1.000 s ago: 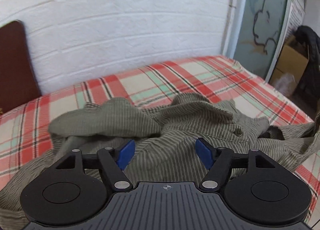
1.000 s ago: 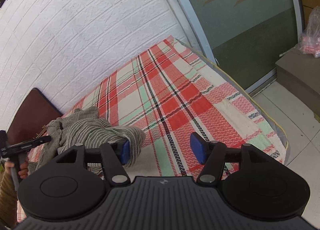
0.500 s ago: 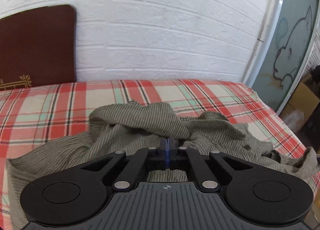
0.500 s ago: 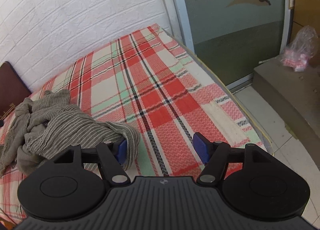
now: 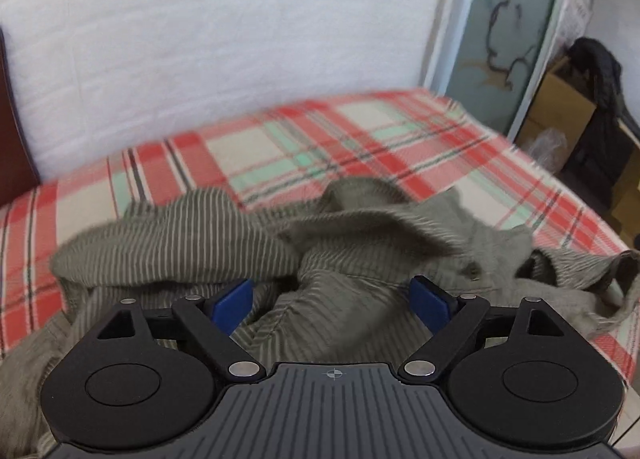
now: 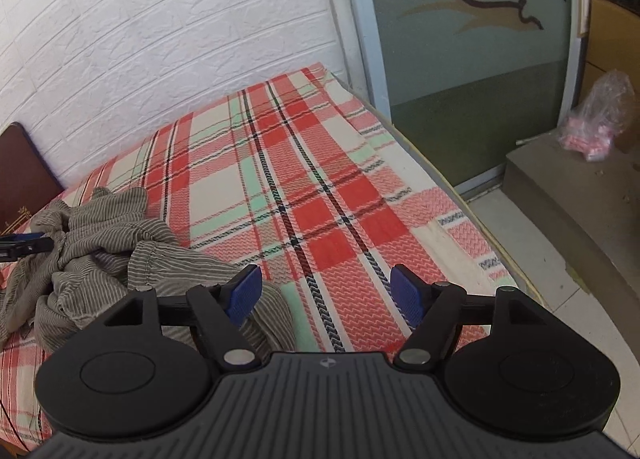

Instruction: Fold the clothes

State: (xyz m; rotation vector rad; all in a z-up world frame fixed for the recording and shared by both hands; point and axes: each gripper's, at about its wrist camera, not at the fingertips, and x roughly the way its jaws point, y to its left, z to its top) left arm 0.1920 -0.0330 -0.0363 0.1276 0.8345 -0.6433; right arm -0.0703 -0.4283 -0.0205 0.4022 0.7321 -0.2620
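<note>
A crumpled olive-grey striped shirt [image 5: 360, 259] lies heaped on a bed covered by a red, cream and mint plaid blanket [image 6: 320, 195], toward the end of the bed nearest the dark brown headboard [image 6: 20, 175]. The left gripper [image 5: 332, 299] hangs just over the heap, its jaws having just been opening and now standing wide apart; folds of the shirt lie under and between the blue pads [image 5: 232, 305], though neither pad presses on the cloth (the left wrist view is smeared, so fine contact at the tips is hard to judge). The right gripper [image 6: 326, 293] is beside the shirt's near edge, its jaws also having just been opening and now apart, with bare blanket showing in the gap; its left pad sits in front of the edge of the cloth without gripping it. In the right wrist view the tip of the left gripper shows at the far left, above the heap. A white brick-pattern wall [image 6: 160, 39] runs behind the bed, a frosted glass door [image 6: 460, 39] stands past its far end, and a clear plastic bag [image 6: 600, 115] rests on a grey step [image 6: 568, 187] beside it.
</note>
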